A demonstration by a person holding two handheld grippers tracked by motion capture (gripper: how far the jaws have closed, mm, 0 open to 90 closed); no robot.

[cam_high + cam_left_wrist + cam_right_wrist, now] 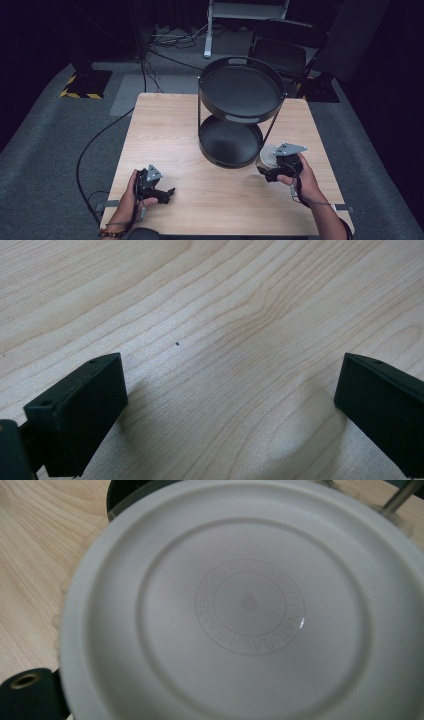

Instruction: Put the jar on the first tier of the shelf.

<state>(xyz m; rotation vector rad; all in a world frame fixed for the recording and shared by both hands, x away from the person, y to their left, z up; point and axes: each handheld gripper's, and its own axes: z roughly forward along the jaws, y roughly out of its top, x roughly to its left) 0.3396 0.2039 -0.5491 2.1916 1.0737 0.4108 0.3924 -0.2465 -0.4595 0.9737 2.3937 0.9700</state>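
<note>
One wooden surface (200,150) carries the scene, and on it stands one black two-tier stand (240,112): two round trays, one above the other, joined by thin metal rods. The upper tray has two handle slots in its rim, one at the far side and one at the near side. Both trays look bare.

Two grippers are in use, one in each hand. The right gripper (272,170) sits at the near right of the stand, just beside the rim of the lower tray, and has one white lidded cup (267,157) at its tip. In the right gripper view the cup's round white lid (245,605) faces the camera at very close range, with a ring of embossed lettering around a small centre mark; one black jaw corner peeks out at the lower left. Whether the jaws actually clamp the cup cannot be told, since the lid hides them. Behind the lid a strip of the dark tray rim and one rod of the stand are visible.

The left gripper (162,192) rests low over the near left part of the surface, well apart from the stand and the cup. In the left gripper view its two black jaws stand wide apart with bare wood grain between them, holding nothing.
</note>
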